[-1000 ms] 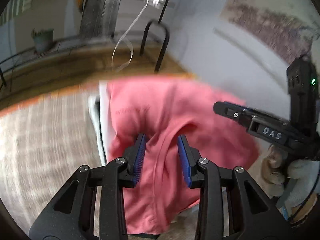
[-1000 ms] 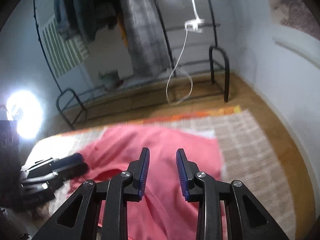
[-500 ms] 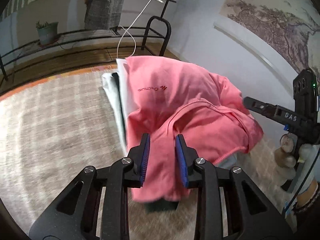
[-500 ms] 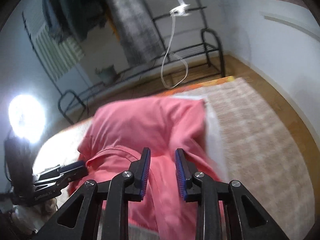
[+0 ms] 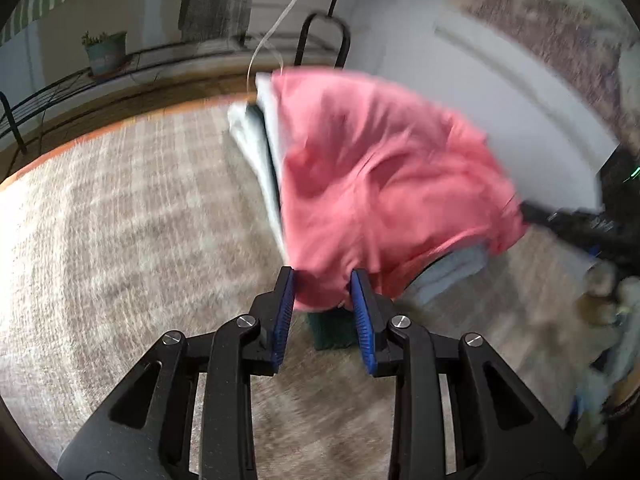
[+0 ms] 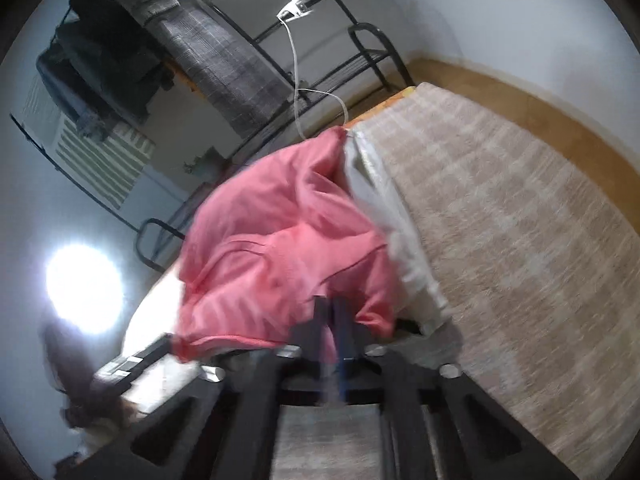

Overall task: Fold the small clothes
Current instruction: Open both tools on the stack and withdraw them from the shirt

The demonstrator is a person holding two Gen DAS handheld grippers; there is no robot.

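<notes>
Both tongs have dropped lower: right tongs (image 6: 331, 320) just clenched on the coral-pink cotton shirt (image 5: 384, 184); left tongs (image 5: 322, 304) parted, straddling its hem. Uneven pulling could topple the folded stack (image 5: 256, 136).

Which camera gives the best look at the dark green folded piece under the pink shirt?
The left wrist view: a dark green corner pokes out below the pink shirt, just beyond the left gripper. The right wrist view is blurred and shows no clear green, only the shirt and pale clothes.
</notes>
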